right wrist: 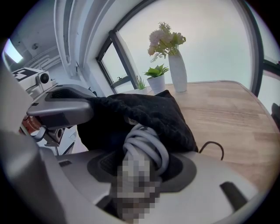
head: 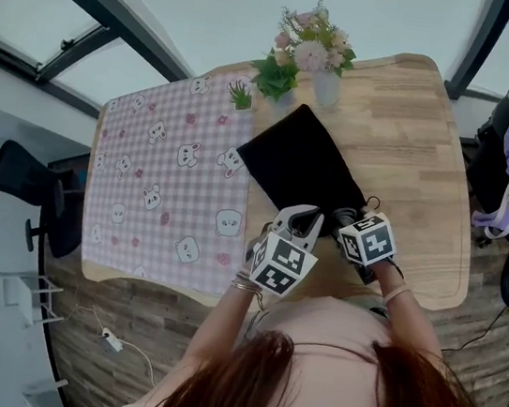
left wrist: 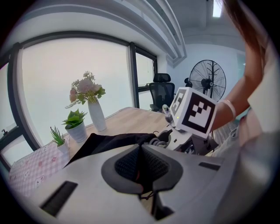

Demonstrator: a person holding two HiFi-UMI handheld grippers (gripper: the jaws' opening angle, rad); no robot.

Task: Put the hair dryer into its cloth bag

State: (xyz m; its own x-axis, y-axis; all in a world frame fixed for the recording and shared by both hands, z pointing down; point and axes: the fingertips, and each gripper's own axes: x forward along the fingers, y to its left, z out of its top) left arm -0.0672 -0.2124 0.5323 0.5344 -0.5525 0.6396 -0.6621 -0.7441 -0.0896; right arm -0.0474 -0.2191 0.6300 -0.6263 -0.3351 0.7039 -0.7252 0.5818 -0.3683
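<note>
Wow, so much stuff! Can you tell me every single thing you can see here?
table: one, light wood, under everything
tablecloth: one, pink check, table's left part
cloth bag: one, black, mid-table
hair dryer: one, grey coiled cord showing, at bag's mouth
vase of flowers: one, white, pink blooms, far edge
potted plants: two, green, beside vase
fan: one, black, background
office chair: one, black, background
left gripper: one, grey, shut on cloth bag's edge
right gripper: one, grey, gripping hair dryer

Twelve o'clock from me: white vase of flowers [head: 325, 87] on the wooden surface [head: 418, 156], leafy potted plant [head: 275, 76] just beside it, smaller spiky plant [head: 241, 96] next; pink bear-print cloth [head: 163, 184] at ten o'clock.
</note>
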